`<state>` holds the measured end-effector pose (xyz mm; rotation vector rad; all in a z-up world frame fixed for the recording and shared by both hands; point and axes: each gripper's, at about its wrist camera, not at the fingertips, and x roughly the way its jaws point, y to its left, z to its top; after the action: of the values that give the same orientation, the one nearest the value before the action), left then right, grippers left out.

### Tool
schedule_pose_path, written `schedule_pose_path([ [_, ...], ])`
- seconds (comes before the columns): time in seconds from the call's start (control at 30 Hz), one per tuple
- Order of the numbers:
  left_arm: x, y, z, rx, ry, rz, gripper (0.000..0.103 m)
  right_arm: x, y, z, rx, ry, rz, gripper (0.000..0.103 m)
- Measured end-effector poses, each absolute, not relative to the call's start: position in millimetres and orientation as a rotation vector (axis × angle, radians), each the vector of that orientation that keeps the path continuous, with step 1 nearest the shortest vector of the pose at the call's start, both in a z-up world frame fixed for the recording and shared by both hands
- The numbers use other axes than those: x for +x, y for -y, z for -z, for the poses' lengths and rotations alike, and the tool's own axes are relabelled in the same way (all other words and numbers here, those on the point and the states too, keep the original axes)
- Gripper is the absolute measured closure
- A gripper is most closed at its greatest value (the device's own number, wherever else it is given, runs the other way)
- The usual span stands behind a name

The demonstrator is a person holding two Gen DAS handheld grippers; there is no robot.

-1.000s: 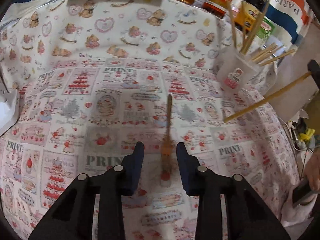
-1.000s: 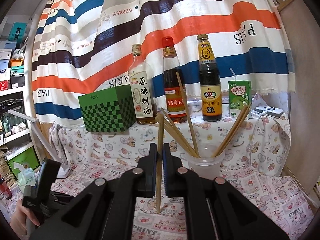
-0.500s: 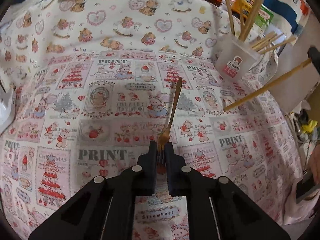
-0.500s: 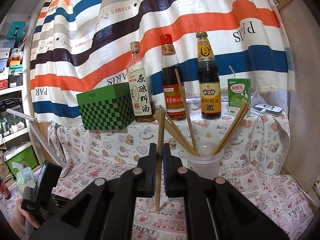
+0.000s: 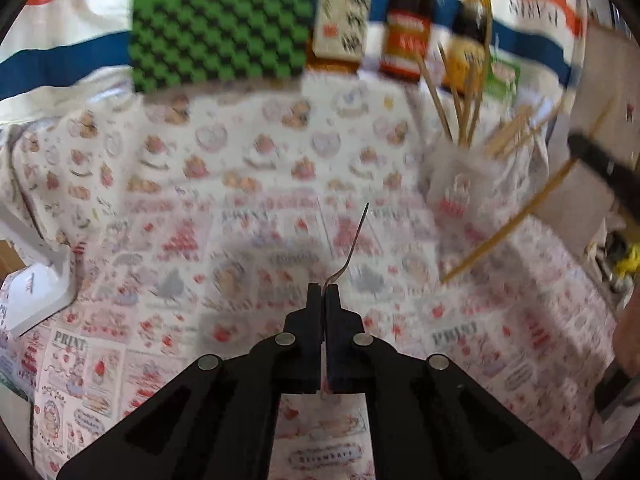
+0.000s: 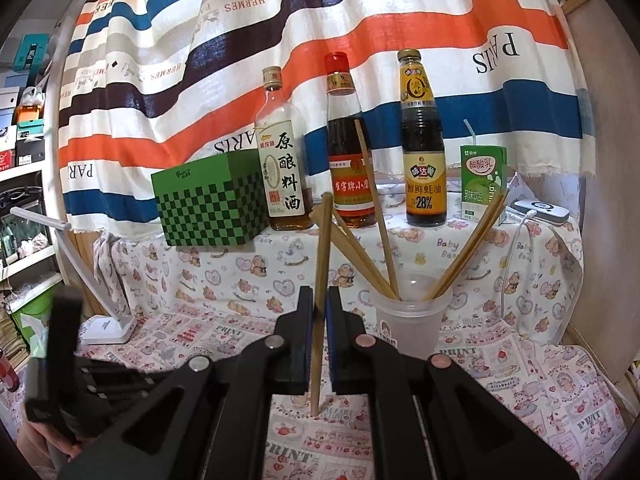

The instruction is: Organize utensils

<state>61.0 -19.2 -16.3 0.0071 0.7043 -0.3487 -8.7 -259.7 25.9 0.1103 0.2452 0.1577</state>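
Note:
My left gripper [image 5: 323,289] is shut on a thin metal fork [image 5: 354,246], seen edge-on, and holds it lifted above the printed tablecloth, its handle pointing away. My right gripper [image 6: 319,294] is shut on a wooden chopstick [image 6: 323,264] held upright, just left of a clear plastic cup [image 6: 408,314] with several chopsticks in it. The cup [image 5: 456,184] also shows at the right of the blurred left wrist view, with the right gripper's chopstick [image 5: 516,220] slanting beside it. The left gripper [image 6: 60,364] shows at the lower left of the right wrist view.
A green checkered box [image 6: 212,200], three sauce bottles [image 6: 346,152] and a green drink carton [image 6: 482,180] stand on a raised shelf behind the cup. A white desk lamp base [image 6: 108,326] sits at the left. A striped curtain hangs behind.
My left gripper closed on the fork, lifted it off the cloth and tilted upward, so the shelf comes into view. My right gripper stays nearly still with its chopstick.

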Motion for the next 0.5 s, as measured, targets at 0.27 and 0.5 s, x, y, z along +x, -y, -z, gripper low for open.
schedule_pose_path([
  [0.27,49,9,-3,-0.035,-0.582,0.346,0.102,-9,261,-26,0.122,-0.245,-0.150,0.097],
  [0.5,45,4,-7,-0.058,-0.548,0.326,0.102,-8,263,-26,0.139,-0.247,-0.156,0.098],
])
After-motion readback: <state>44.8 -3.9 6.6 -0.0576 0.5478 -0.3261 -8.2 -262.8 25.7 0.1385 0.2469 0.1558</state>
